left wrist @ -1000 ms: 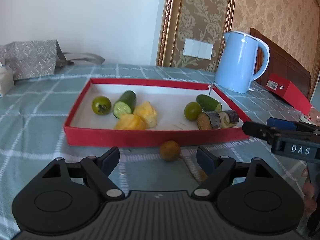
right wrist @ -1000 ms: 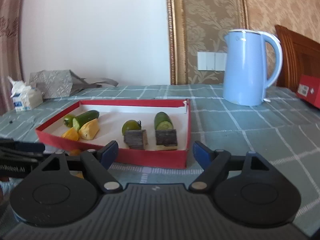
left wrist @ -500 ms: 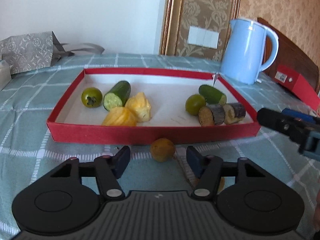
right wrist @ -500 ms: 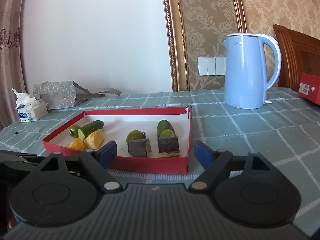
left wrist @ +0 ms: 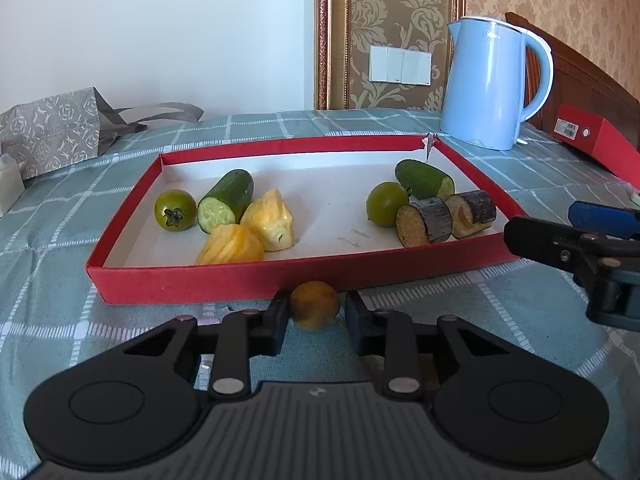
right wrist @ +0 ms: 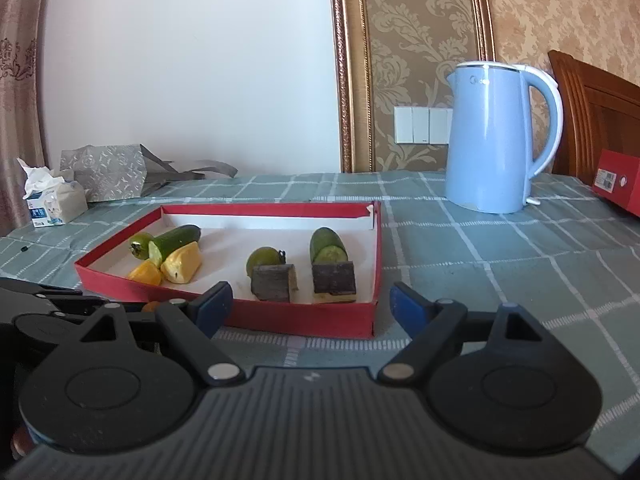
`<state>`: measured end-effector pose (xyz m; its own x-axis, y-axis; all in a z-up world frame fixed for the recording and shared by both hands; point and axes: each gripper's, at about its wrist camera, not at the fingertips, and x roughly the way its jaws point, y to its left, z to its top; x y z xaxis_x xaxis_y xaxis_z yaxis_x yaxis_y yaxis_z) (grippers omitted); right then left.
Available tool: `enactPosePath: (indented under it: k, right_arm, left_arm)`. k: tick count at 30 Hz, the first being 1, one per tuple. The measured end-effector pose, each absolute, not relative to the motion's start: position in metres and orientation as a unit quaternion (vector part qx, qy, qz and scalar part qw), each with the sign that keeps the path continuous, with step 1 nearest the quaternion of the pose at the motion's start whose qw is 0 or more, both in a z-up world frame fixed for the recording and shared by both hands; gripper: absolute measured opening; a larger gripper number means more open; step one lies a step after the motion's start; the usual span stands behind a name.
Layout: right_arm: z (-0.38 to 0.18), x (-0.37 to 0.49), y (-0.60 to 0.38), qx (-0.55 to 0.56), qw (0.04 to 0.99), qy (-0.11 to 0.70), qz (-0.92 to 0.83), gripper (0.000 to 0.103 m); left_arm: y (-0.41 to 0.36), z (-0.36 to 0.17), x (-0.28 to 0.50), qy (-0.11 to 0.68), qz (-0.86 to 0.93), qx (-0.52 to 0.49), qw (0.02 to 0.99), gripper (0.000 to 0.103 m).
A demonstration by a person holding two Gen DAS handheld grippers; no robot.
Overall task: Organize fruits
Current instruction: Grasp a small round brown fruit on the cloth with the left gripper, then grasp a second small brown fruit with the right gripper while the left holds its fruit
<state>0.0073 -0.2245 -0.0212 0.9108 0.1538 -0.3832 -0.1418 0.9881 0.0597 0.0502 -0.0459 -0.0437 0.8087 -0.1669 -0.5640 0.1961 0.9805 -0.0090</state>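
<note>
A small round yellow-brown fruit [left wrist: 315,309] lies on the checked cloth just before the red tray [left wrist: 240,280]. My left gripper [left wrist: 315,312] has its fingers close on either side of this fruit, touching or nearly so. In the tray lie a green tomato [left wrist: 175,210], a cucumber piece [left wrist: 227,200], two yellow pineapple chunks [left wrist: 248,236], a second green tomato [left wrist: 386,203], a second cucumber piece [left wrist: 424,179] and two sugarcane pieces [left wrist: 448,218]. My right gripper [right wrist: 310,306] is open and empty, facing the tray's [right wrist: 304,316] near right corner.
A light blue kettle [left wrist: 490,84] stands behind the tray on the right. A red box [left wrist: 592,140] lies at the far right before a wooden chair. A grey patterned bag [left wrist: 52,128] and a tissue pack [right wrist: 50,204] sit at the back left.
My left gripper moved forward to the small fruit and its fingers closed in around it. The right gripper stayed open and rose a little.
</note>
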Motion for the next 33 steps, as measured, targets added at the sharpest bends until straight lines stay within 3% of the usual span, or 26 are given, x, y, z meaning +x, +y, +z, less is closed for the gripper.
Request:
enactPosePath:
  k: [9, 14, 16, 18, 33]
  right_arm:
    - [-0.025, 0.004, -0.215, 0.001, 0.970, 0.206, 0.129, 0.084]
    - [-0.031, -0.004, -0.185, -0.076, 0.955, 0.220, 0.181, 0.081]
    - [-0.033, -0.007, -0.174, -0.102, 0.951, 0.221, 0.189, 0.078]
    - [-0.035, -0.008, -0.165, -0.118, 0.945, 0.230, 0.201, 0.066]
    - [-0.044, 0.006, -0.150, -0.127, 0.925, 0.281, 0.223, 0.045]
  left_arm:
    - [-0.024, -0.042, 0.036, 0.285, -0.078, 0.020, 0.955, 0.028]
    - [-0.002, -0.041, 0.027, 0.281, -0.057, 0.011, 0.958, 0.028]
    - [0.007, -0.043, 0.030, 0.290, -0.049, -0.004, 0.956, 0.028]
    - [0.012, -0.043, 0.032, 0.296, -0.048, -0.019, 0.954, 0.028]
    - [0.009, -0.044, 0.030, 0.294, -0.043, -0.004, 0.955, 0.028]
